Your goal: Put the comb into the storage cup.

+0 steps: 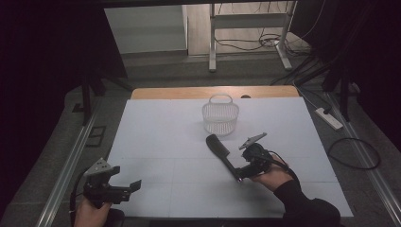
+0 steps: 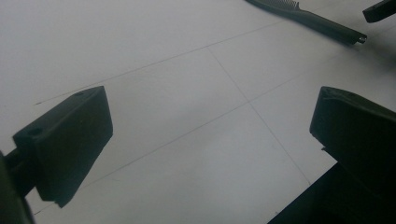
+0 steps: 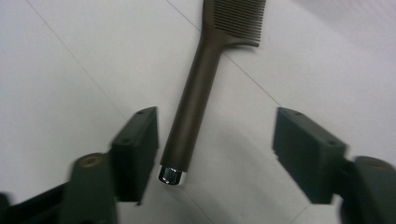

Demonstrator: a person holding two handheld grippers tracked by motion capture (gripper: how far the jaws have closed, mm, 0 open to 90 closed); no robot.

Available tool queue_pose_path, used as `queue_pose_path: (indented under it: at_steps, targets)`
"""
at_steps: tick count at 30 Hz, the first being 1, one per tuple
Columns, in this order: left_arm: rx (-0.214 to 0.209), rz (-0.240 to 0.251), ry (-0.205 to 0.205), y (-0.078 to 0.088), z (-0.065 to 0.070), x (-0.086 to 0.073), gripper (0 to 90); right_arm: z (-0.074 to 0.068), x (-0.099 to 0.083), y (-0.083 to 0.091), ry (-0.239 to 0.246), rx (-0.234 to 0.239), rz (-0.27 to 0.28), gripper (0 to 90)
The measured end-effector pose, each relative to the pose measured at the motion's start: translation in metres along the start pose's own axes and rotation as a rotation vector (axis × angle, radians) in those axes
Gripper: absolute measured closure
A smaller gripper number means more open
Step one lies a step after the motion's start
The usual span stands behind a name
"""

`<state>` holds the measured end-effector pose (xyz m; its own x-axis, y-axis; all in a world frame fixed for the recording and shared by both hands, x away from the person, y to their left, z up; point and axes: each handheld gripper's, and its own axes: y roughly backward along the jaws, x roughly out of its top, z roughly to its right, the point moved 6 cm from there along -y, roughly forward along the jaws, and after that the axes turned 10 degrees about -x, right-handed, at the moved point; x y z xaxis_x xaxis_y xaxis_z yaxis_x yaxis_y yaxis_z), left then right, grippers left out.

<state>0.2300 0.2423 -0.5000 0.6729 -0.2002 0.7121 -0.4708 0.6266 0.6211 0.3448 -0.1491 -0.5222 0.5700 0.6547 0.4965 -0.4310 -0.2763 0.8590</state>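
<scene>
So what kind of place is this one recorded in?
Most likely a lab or recording workspace, not a home. A table covered in plain white sheeting stands among dark curtains, loose cables and a power strip lie on the floor, and bare desk frames stand behind.

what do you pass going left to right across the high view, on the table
left gripper, open over the white table sheet → white wire basket with a loop handle → right gripper, its jaws open at the handle end of the dark long-handled comb
</scene>
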Motion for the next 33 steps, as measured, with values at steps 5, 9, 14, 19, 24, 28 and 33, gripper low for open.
queue_pose_path:
  at_steps: [5,9,14,19,24,28,33]
  targets:
    - [0.001,-0.001,0.0,0.0,0.0,0.0,0.0,0.0,0.004,-0.001,0.0,-0.008,0.012,13.9]
    - [0.0,-0.001,0.001,0.0,0.0,0.0,0.0,-0.001,0.007,-0.002,0.003,-0.007,0.002,4.7]
    - [0.001,-0.002,0.001,0.0,0.0,0.0,0.0,-0.003,0.011,-0.005,0.02,-0.013,-0.021,0.0]
    - [0.0,-0.001,0.002,0.0,0.0,0.0,0.0,-0.003,0.014,-0.007,0.024,-0.019,-0.051,0.0]
    - [0.001,-0.002,0.003,0.0,0.0,0.0,0.0,-0.002,0.018,-0.008,0.024,-0.025,-0.056,0.0]
    - [0.001,-0.002,0.004,0.0,0.0,0.0,0.0,-0.001,0.021,-0.01,0.028,-0.034,-0.056,0.0]
    - [0.001,-0.003,0.006,-0.001,-0.001,0.0,0.0,-0.002,0.025,-0.014,0.029,-0.038,-0.063,0.0]
